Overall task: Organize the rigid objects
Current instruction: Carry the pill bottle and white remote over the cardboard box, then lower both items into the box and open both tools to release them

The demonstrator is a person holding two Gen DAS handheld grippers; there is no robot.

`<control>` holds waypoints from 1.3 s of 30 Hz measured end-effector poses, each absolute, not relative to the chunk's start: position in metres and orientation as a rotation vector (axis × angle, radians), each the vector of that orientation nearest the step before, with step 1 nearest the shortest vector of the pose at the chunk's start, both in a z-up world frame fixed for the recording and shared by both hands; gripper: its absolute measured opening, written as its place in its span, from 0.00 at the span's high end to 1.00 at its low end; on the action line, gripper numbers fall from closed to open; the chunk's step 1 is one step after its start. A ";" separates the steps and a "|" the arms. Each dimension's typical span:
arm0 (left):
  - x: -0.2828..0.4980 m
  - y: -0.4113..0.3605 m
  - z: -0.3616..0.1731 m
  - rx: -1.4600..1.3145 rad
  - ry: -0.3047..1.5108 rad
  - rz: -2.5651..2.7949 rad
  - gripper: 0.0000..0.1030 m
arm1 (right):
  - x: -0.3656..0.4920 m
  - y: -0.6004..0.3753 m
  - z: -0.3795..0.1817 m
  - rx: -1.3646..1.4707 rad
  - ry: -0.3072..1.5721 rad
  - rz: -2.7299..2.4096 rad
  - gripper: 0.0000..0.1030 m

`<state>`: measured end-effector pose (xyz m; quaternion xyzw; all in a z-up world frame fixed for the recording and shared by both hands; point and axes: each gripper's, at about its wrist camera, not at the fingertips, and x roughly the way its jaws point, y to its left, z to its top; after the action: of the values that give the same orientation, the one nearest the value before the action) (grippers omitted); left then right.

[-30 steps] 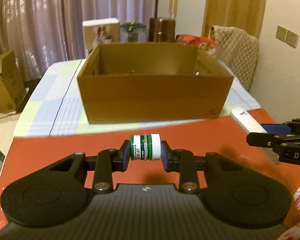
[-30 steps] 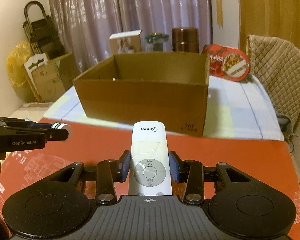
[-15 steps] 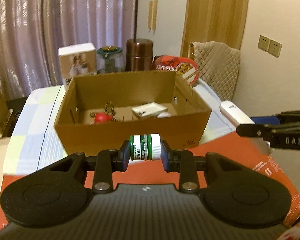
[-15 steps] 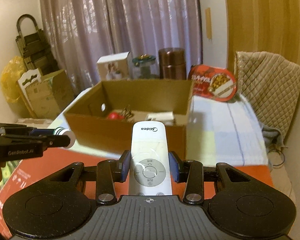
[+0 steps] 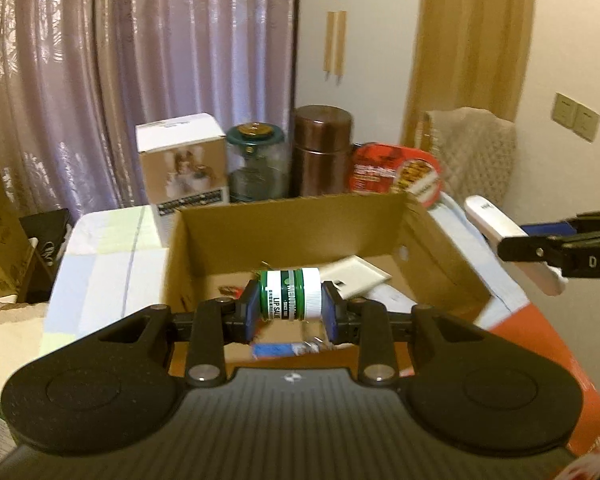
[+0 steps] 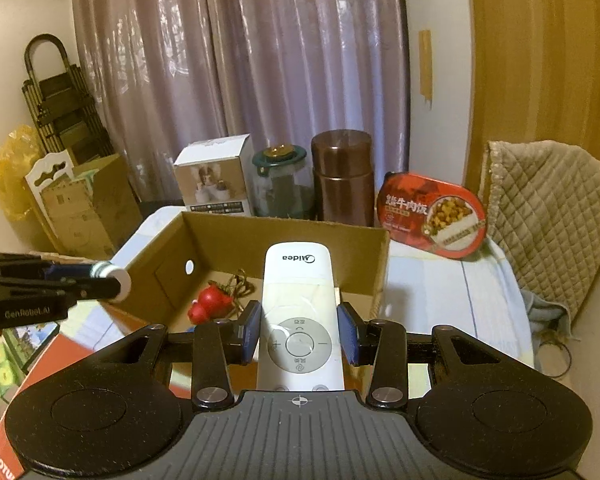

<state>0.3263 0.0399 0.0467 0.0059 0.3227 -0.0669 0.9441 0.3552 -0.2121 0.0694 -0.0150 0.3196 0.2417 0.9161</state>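
Observation:
My left gripper (image 5: 290, 312) is shut on a green and white lip salve jar (image 5: 290, 294) and holds it over the near edge of an open cardboard box (image 5: 284, 224). My right gripper (image 6: 299, 334) is shut on a white Midea remote (image 6: 298, 312), held over the box's (image 6: 284, 236) near right part. In the left wrist view the remote (image 5: 508, 240) and right gripper show at the right edge. In the right wrist view the jar (image 6: 116, 282) shows at the left. Inside the box lie a red toy (image 6: 212, 306), a white flat item (image 5: 356, 276) and small bits.
Behind the box stand a white carton (image 5: 184, 164), a green-lidded glass jar (image 5: 256, 164), a copper canister (image 5: 322, 148) and a red food tin (image 5: 396, 172). A quilted chair back (image 6: 548, 216) is at the right. A red board (image 5: 540, 344) lies under the grippers. Cardboard boxes (image 6: 84, 208) stand at the left.
Both grippers have risen and moved forward with their objects, from in front of the box to above its near edge. The box's inside has come into view.

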 end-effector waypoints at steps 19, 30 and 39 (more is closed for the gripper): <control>0.381 0.067 -0.006 0.004 0.794 -0.075 0.74 | 0.406 -0.189 0.027 -0.004 0.785 0.473 0.63; 0.382 0.064 -0.011 0.016 0.805 -0.079 0.74 | 0.407 -0.186 0.022 0.000 0.793 0.471 0.63; 0.385 0.069 -0.009 0.003 0.799 -0.063 0.70 | 0.406 -0.183 0.023 -0.003 0.791 0.474 0.63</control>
<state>0.3854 0.0690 -0.0094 0.0016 0.3889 -0.0308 0.9208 0.4065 -0.1832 0.0230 -0.0016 0.3815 0.2288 0.8956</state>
